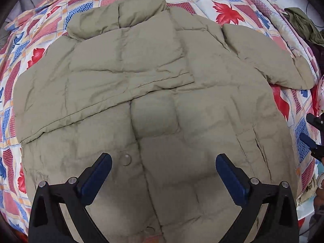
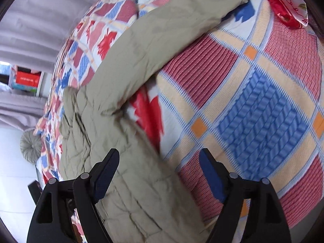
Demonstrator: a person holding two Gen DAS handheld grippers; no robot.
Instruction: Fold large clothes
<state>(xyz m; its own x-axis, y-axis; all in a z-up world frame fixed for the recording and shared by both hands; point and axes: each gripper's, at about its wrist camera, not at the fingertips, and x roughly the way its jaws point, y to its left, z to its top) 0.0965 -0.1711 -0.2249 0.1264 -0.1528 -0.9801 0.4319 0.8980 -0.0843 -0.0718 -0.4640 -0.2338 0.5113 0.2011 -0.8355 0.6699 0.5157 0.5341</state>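
A khaki puffer jacket (image 1: 162,105) lies spread flat on the bed, collar (image 1: 125,14) at the far side. One side is folded across its chest, and a sleeve (image 1: 263,54) stretches out at the upper right. My left gripper (image 1: 164,158) hovers open over the jacket's lower front, beside a snap button (image 1: 125,159), with nothing between its fingers. My right gripper (image 2: 160,151) is open over the jacket's edge (image 2: 129,162), where it meets the quilt. The fabric passes under the gap and the pads do not press on it. The same gripper (image 1: 307,127) shows at the right edge of the left wrist view.
A patchwork quilt (image 2: 263,109) in red, blue and cream covers the bed. A dark green garment (image 1: 303,24) lies at the far right corner. A red cloth (image 2: 283,4) sits beyond the sleeve. Off the bed are a grey round cushion (image 2: 31,145) and a shelf with a red box (image 2: 27,79).
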